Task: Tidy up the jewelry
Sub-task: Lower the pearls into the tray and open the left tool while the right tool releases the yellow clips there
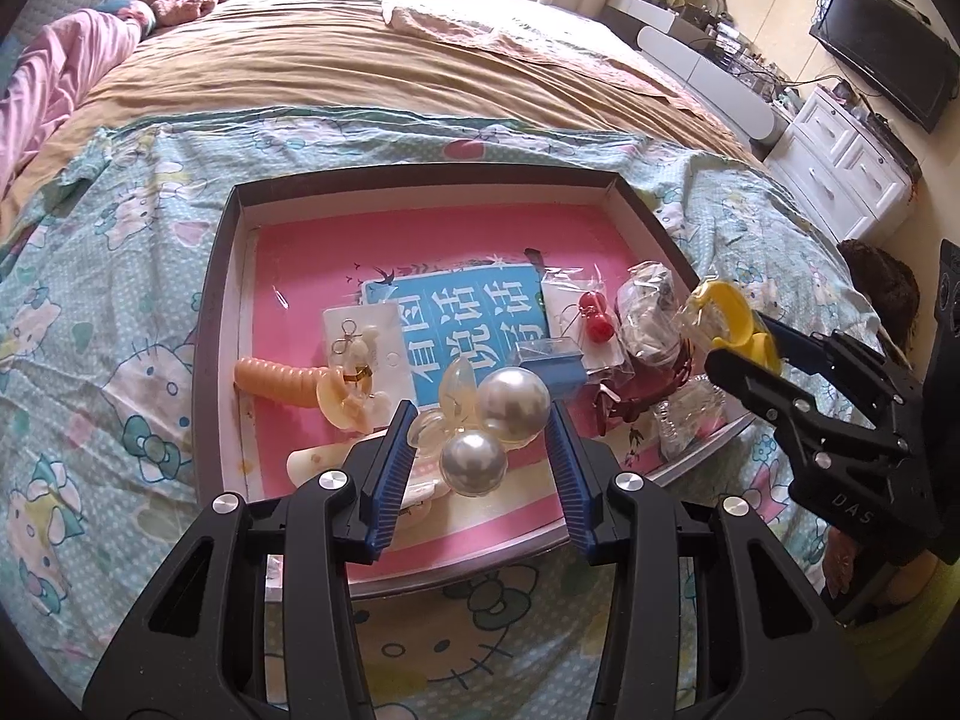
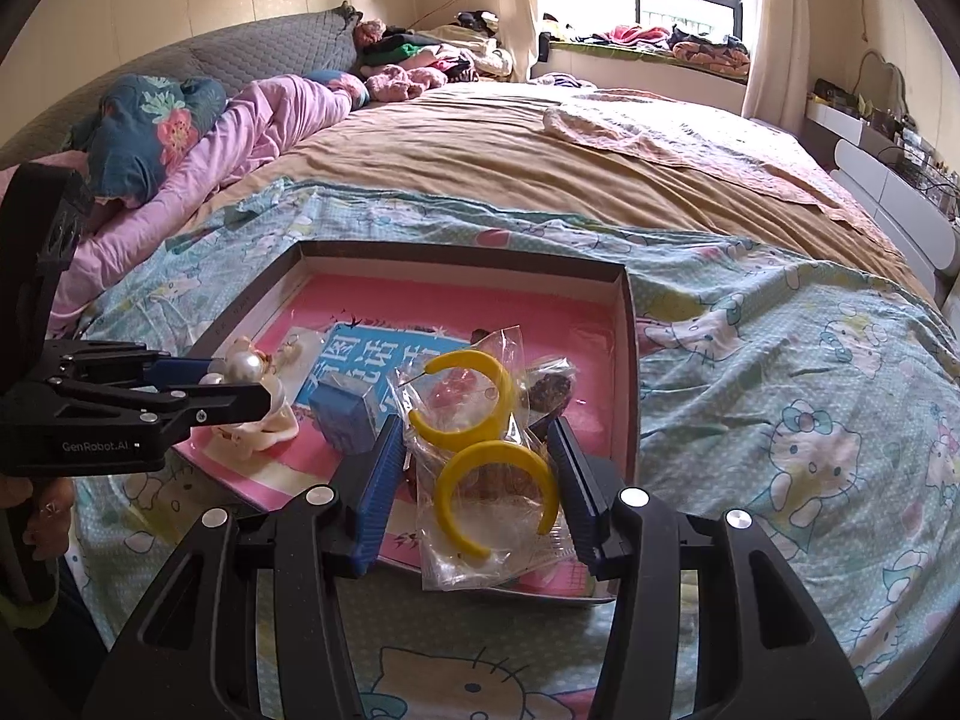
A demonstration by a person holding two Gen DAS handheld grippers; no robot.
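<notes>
While both grippers hang over the tray (image 1: 222, 276), the step in hand looks like setting held pieces down into it. The left gripper (image 1: 480, 420) is closed on a pearl earring (image 1: 492, 414), the two pearls and a clear petal piece sitting between its blue pads, just above the pink floor near the tray's front edge. The right gripper (image 2: 477, 438) clamps a clear bag (image 2: 480, 480) with two yellow hoops (image 2: 480, 420) inside, over the tray's near right corner, above other bagged pieces. Next, I judge, each needs a bare spot: lower, then ease the jaws apart. A blue box (image 2: 345, 420) sits between the two loads; the bag could snag on it.
</notes>
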